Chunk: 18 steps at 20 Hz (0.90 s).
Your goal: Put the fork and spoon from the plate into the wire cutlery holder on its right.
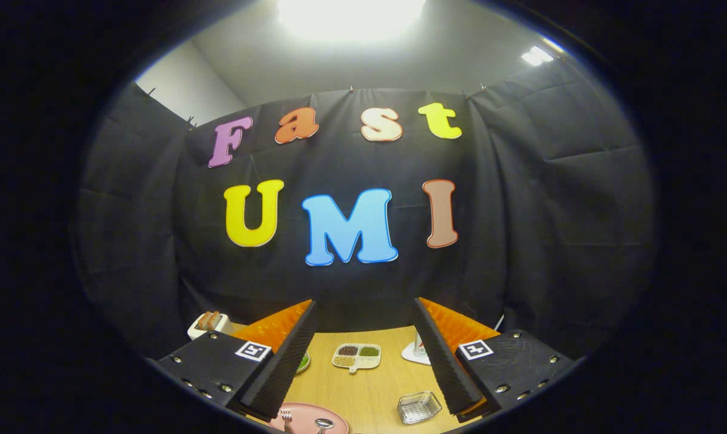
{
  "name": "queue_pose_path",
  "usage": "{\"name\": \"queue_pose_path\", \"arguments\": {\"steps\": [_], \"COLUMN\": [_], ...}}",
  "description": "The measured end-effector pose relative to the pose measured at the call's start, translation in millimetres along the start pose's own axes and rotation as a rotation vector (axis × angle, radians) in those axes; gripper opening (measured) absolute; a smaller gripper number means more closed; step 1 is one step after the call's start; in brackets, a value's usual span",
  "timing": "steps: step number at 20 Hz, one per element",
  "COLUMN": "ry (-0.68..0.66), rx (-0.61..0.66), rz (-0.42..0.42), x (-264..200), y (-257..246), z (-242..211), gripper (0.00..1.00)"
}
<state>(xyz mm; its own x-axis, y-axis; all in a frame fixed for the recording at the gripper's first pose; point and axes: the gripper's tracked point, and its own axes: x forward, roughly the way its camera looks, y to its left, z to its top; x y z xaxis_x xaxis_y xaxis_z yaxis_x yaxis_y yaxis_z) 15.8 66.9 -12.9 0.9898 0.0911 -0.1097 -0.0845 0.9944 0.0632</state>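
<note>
Fork [286,417] and spoon [323,424] both lie on the pink plate [303,411], wire cutlery holder [419,407] empty, while the gripper [363,355] hangs wide open, holding nothing.

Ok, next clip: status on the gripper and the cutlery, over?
Hand-held gripper open, empty, high above table. Fork and spoon on pink plate. Wire cutlery holder right of plate, empty. Path clear.

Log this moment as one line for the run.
hand-held gripper: open, high over table | fork, spoon: on plate | holder: right of plate | nothing grasped
</note>
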Motion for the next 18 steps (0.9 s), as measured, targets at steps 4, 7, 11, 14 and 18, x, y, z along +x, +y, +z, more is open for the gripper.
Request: {"name": "queue_pose_path", "arguments": {"steps": [4,7,11,14,18], "ry": [0.162,0.311,0.51,0.644,0.788], "rx": [-0.009,-0.006,0.006,0.028,0.026], "rz": [0.054,0.099,0.156,0.173,0.198], "x": [7,9,-4,-15,-36], "y": [21,38,60,72,80], "z": [-64,-124,-203,-255,-311], "gripper": [0.97,0.93,0.86,0.78,0.64]}}
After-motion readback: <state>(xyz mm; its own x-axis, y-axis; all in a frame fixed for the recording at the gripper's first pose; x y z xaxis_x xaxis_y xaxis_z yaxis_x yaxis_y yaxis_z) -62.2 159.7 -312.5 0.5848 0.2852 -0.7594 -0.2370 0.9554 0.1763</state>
